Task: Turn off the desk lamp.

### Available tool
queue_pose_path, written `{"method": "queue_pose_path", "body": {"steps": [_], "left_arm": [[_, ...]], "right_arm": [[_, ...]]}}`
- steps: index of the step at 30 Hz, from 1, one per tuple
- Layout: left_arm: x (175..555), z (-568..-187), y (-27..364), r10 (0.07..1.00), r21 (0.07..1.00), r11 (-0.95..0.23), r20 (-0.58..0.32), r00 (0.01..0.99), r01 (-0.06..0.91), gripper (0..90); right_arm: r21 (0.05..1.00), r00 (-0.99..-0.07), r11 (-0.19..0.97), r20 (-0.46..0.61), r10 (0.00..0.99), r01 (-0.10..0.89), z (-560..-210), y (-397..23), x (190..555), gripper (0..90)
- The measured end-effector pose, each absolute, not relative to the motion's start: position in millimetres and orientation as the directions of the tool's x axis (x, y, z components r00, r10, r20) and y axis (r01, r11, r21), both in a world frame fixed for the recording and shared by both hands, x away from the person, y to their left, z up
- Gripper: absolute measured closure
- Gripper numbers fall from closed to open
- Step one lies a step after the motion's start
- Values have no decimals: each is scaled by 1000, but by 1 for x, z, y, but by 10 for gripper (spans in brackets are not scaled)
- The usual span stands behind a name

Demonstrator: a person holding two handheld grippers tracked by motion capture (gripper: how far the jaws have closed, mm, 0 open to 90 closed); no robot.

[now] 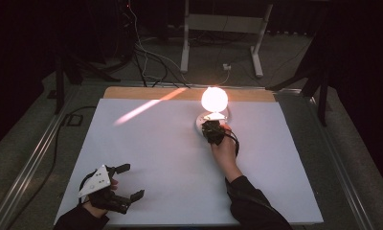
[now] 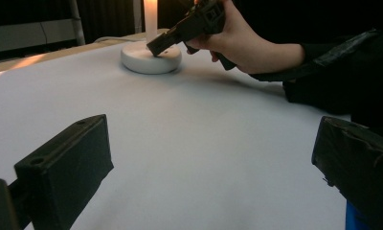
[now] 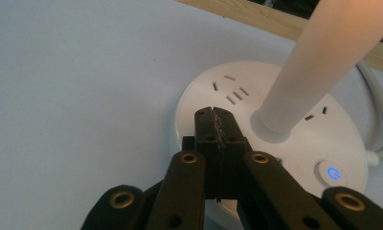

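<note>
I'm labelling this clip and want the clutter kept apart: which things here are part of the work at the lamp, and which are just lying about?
In the job:
- lamp, lit
- its round white base, with sockets and a glowing blue power button
- right gripper, jaws shut, tips over the base

Just about:
- left gripper, open, resting near the table's front corner
- cables on the floor
- white frame behind the table

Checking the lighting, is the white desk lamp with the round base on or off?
On. The white desk lamp's head glows bright, and a blue power button is lit.
</note>
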State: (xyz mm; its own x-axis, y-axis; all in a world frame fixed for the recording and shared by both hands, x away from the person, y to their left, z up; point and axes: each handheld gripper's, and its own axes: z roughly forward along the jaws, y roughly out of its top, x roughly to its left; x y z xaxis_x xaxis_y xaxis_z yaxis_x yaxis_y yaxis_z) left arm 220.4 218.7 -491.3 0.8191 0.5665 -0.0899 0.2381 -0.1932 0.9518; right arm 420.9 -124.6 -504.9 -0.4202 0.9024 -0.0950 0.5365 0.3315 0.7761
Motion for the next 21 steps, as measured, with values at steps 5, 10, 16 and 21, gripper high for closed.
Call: {"method": "queue_pose_path", "body": {"steps": [5,10,16,21], "left_arm": [[220,-491,218,565,952,-197,-85,820,235,6],[220,-491,219,568,952,-195,-87,818,237,6],[220,-491,218,566,951,-199,-85,820,236,6],[220,-491,219,567,951,-199,-86,819,237,6]], "right_arm": [[785,-426,330,-94,900,524,-508,-122,419,899],[797,-417,317,-90,905,514,-503,-122,418,899],[811,-410,299,-81,908,502,-492,-128,418,898],[821,-411,294,-80,908,490,-484,-130,417,898]]}}
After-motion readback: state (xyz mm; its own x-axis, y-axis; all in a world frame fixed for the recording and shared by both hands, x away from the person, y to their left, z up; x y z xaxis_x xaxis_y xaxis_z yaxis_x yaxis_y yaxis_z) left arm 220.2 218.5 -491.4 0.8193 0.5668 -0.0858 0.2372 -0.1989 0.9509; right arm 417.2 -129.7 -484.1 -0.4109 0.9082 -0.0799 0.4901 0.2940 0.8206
